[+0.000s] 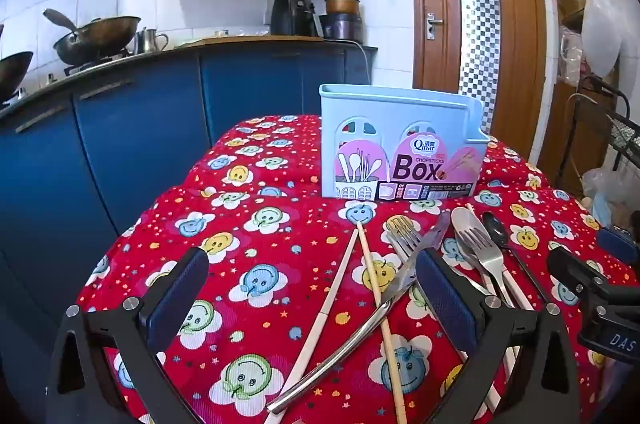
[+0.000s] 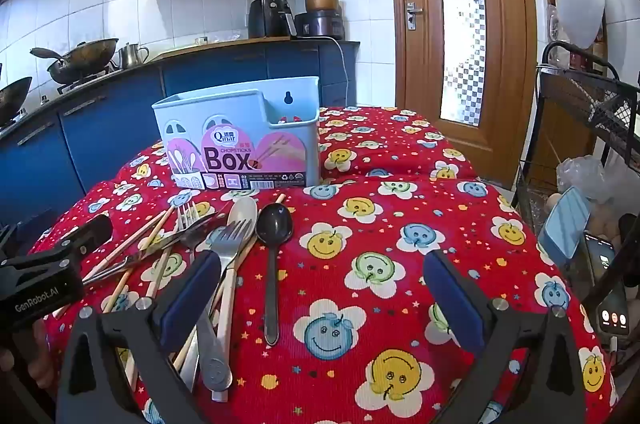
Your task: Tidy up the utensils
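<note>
While both claws gape (empty), utensils [image 2: 224, 256] lie before the box [image 2: 240, 140].

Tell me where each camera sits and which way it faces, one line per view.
Left wrist: on the left gripper, angled down over the table; open fingers frame the chopsticks and knife; the right gripper shows at the right edge.
Right wrist: on the right gripper, facing likewise; open fingers over the red cloth, black spoon between; the left gripper shows at left.
Shared: the blue box, the utensil pile, kitchen counter, door.
</note>
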`<state>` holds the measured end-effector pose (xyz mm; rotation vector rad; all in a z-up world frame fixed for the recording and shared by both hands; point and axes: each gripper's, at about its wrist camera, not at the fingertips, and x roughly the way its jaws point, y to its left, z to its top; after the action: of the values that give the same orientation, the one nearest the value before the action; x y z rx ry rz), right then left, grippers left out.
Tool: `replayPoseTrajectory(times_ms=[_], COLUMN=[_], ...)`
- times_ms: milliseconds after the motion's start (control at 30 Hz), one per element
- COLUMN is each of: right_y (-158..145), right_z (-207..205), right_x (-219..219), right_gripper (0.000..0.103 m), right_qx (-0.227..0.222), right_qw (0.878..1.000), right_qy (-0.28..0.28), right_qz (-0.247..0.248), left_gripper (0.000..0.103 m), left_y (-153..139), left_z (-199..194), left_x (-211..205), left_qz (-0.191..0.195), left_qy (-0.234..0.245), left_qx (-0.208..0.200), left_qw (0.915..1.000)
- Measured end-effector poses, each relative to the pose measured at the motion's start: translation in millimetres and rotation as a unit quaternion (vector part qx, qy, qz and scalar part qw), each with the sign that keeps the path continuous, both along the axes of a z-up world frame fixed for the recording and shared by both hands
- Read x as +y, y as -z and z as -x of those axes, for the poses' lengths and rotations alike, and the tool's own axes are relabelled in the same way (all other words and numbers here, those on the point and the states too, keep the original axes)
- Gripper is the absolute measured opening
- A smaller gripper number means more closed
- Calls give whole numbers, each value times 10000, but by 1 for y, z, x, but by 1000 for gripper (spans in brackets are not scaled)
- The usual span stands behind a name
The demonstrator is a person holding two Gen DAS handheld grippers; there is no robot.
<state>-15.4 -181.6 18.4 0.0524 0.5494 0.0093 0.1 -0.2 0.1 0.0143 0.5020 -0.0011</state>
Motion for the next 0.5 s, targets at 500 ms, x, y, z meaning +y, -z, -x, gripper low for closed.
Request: replayPoseTrajectory(times_ms=[500], right_y=[0], right_z=[1], right_x=[-1], right_gripper=[103], right_qx=[13], right_qw=[10000], right_qy=[-3], right_qz=[22], left_gripper=[103], left_y=[1], left_z=[1], left_x=[-1], left_qz=[-63], left_qy=[-17], left_qx=[-28], left_qw=[10000])
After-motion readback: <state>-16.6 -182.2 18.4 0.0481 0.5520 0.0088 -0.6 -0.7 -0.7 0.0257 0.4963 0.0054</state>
